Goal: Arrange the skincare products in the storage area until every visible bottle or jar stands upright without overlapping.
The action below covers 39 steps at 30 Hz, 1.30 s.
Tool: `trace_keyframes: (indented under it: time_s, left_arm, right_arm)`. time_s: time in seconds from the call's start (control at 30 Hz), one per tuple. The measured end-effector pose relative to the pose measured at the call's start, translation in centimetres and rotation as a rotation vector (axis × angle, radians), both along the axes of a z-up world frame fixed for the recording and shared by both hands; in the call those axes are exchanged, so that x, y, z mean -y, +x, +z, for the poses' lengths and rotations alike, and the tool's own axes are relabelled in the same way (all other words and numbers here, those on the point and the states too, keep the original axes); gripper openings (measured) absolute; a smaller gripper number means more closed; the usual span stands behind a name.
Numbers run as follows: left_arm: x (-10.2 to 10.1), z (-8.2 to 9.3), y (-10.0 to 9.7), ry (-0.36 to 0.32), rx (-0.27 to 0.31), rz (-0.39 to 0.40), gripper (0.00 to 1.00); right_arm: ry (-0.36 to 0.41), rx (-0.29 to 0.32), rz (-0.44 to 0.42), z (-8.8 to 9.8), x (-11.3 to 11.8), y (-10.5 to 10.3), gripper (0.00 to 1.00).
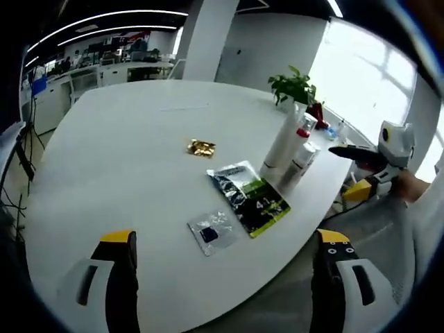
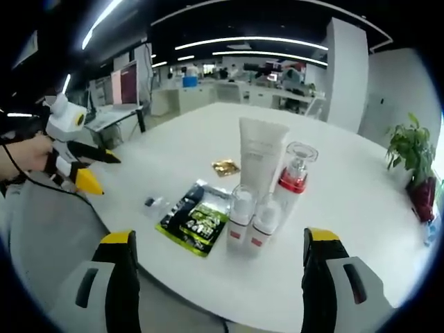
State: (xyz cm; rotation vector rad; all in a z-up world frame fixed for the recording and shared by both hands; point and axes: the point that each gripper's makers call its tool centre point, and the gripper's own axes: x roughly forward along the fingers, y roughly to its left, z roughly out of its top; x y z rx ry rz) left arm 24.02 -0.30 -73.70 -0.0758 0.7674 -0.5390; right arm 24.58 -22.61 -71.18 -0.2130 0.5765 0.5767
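Standing upright together near the round white worktop [image 2: 361, 208] edge are a tall white tube [image 2: 261, 154], a red-collared clear-capped pump bottle [image 2: 294, 179] and two small white bottles [image 2: 253, 222]; both tongs [image 1: 225, 267] [image 2: 216, 267] hang released, grasping nothing.

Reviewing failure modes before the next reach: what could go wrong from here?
1. The white tube, red-collared pump bottle and two small bottles stand tightly clustered; wide-open jaws entering could topple neighbours.
2. The cluster sits near the table edge, so a knocked bottle might roll off.
3. The green-and-black sachet lies beside them and could get dragged.
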Motion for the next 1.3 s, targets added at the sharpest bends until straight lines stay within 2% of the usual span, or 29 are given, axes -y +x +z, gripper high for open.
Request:
trace_keyframes:
  time_s: [0.2, 0.27, 0.33, 0.47, 0.83, 0.97, 1.13, 1.23, 1.3]
  left_arm:
    - [0.3, -0.3, 1.5, 0.002, -0.027, 0.006, 0.97]
    - [0.4, -0.6, 2.2, -0.013, -0.062, 0.032, 0.96]
    - [0.7, -0.9, 2.8, -0.003, -0.069, 0.034, 0.96]
    - [0.9, -1.6, 3.7, 0.036, -0.083, 0.004, 0.97]
    - [2.0, -3.0, 6.1, 0.065, -0.123, -0.041, 0.96]
    - [2.5, -3.1, 8.0, 0.083, -0.128, -0.062, 0.96]
    - [4.0, -3.2, 9.6, 0.106, -0.131, -0.089, 0.95]
    - [5.2, -3.5, 9.7, 0.124, -0.142, -0.119, 0.95]
    - [5.3, -3.8, 10.4, 0.142, -0.151, -0.135, 0.95]
  right_arm:
    - [-0.007, -0.001, -0.003, -0.1, 0.0, 0.0, 0.98]
    - [-0.017, 0.003, 0.000, -0.1, 0.0, 0.0, 0.98]
    - [-0.032, 0.012, 0.012, 0.0, -0.2, -0.1, 0.98]
    - [-0.057, 0.025, 0.017, -0.2, -0.2, 0.1, 0.99]
    - [-0.074, 0.033, -0.002, -0.3, 0.2, 0.4, 0.98]
    - [-0.087, 0.047, -0.006, -0.1, 0.3, 0.4, 0.98]
    - [-0.087, 0.048, -0.023, -0.1, 0.7, 0.6, 0.98]
    - [-0.086, 0.045, -0.028, -0.2, 0.7, 0.6, 0.98]
    - [-0.089, 0.048, -0.033, -0.1, 0.8, 0.6, 0.98]
